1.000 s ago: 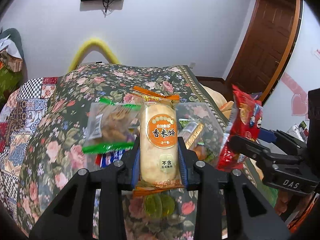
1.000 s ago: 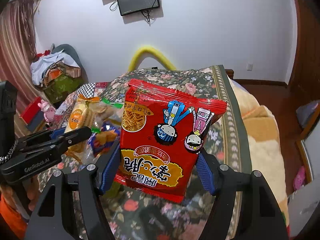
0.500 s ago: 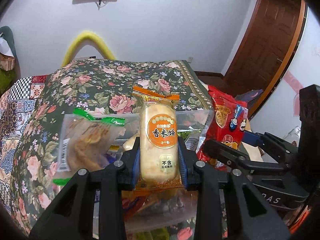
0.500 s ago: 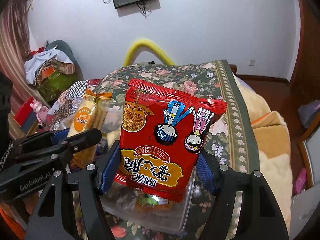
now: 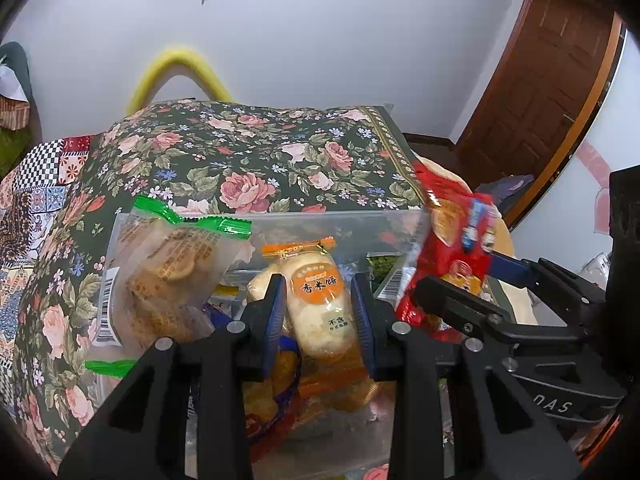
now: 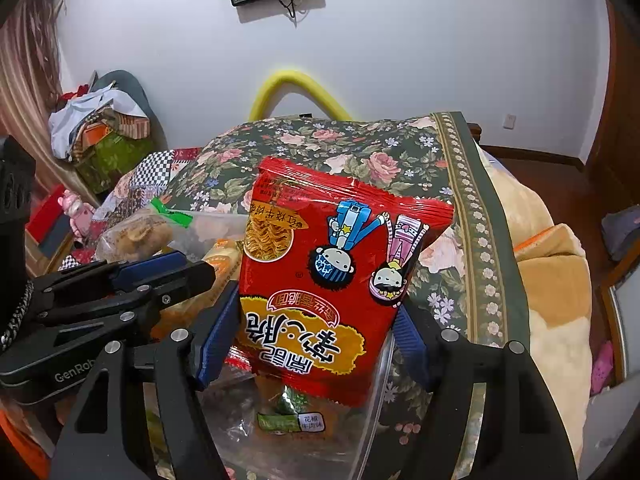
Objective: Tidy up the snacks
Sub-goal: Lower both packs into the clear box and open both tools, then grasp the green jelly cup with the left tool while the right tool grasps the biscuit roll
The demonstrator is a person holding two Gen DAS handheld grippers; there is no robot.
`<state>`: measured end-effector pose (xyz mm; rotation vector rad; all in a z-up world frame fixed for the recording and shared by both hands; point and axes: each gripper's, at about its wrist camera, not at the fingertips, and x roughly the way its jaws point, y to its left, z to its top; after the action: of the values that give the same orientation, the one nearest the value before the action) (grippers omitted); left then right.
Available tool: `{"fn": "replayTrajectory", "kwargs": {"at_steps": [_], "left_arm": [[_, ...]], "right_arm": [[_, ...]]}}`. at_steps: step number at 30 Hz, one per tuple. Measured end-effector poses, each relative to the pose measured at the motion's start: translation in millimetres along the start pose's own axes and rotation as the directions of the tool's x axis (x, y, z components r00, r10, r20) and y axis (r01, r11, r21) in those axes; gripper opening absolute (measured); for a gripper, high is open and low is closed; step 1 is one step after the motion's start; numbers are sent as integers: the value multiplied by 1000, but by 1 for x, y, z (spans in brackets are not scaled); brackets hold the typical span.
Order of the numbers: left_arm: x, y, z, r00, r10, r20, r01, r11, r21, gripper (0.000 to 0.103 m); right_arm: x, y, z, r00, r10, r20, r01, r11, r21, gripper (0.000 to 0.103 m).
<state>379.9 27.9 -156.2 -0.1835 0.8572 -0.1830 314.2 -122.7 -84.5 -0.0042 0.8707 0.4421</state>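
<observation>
The left gripper [image 5: 319, 292] has its jaws drawn in almost as far as they go, and the blue pads [image 5: 276, 312] press both long sides of the cracker pack [image 5: 318, 300]. The pack hangs tilted over the middle of the clear bin [image 5: 320, 216], its orange top seal below the bin's far rim and its lower end among the wrappers inside.

The right gripper [image 6: 316, 320] has its jaws about half apart, and they have just been opening. The red noodle pack [image 6: 332, 272] stands between them, printed upside down. The left pad lies against the pack's edge; at the right pad a sliver of clear plastic shows between pad and pack, so the pack is not clamped. Its lower edge reaches into the bin's right end, above a green sachet [image 6: 288, 420].

The two grippers sit side by side over the bin, close together, with little room between them. A biscuit bag [image 5: 160, 280] leans in the bin's left end, its green seal standing above the rim.

The bin rests on the bed's floral cover [image 5: 260, 152]. Beyond the far rim the cover lies bare up to the wall. To the bin's right the cover's border ends near a beige blanket [image 6: 552, 280].
</observation>
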Motion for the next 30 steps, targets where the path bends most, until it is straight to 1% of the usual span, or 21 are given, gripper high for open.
{"fn": "replayTrajectory", "kwargs": {"at_steps": [4, 6, 9, 14, 16, 22, 25, 30], "left_arm": [[-8, -1, -3, 1000, -24, -7, 24, 1000, -11, 34], [-15, -4, -5, 1000, -26, -3, 26, 1000, -3, 34], [-30, -10, -7, 1000, -24, 11, 24, 1000, 15, 36], [-64, -16, -16, 999, -15, 50, 13, 999, 38, 48], [-78, -17, -23, 998, -8, 59, 5, 999, 49, 51], [-114, -17, -58, 998, 17, 52, -22, 996, 83, 54], [-127, -16, -80, 999, 24, 35, -26, 996, 87, 55], [-143, -14, -122, 999, 44, 0, -44, 993, 106, 55]], "right_arm": [[-3, -3, 1, 1000, 3, -4, -3, 1000, 2, 76], [-7, -2, 1, 1000, 1, -1, -1, 1000, -6, 79], [-20, 0, -1, 1000, 8, 11, -7, 1000, -15, 80], [-45, 2, -6, 999, 14, 41, -13, 1000, -21, 82], [-54, 2, -9, 999, 19, 51, -18, 1000, -20, 83], [-78, 7, -31, 998, 23, 56, -21, 999, -36, 84], [-86, 10, -48, 999, 33, 38, -32, 999, -39, 85], [-97, 19, -89, 1000, 25, -11, -26, 998, -58, 85]]}}
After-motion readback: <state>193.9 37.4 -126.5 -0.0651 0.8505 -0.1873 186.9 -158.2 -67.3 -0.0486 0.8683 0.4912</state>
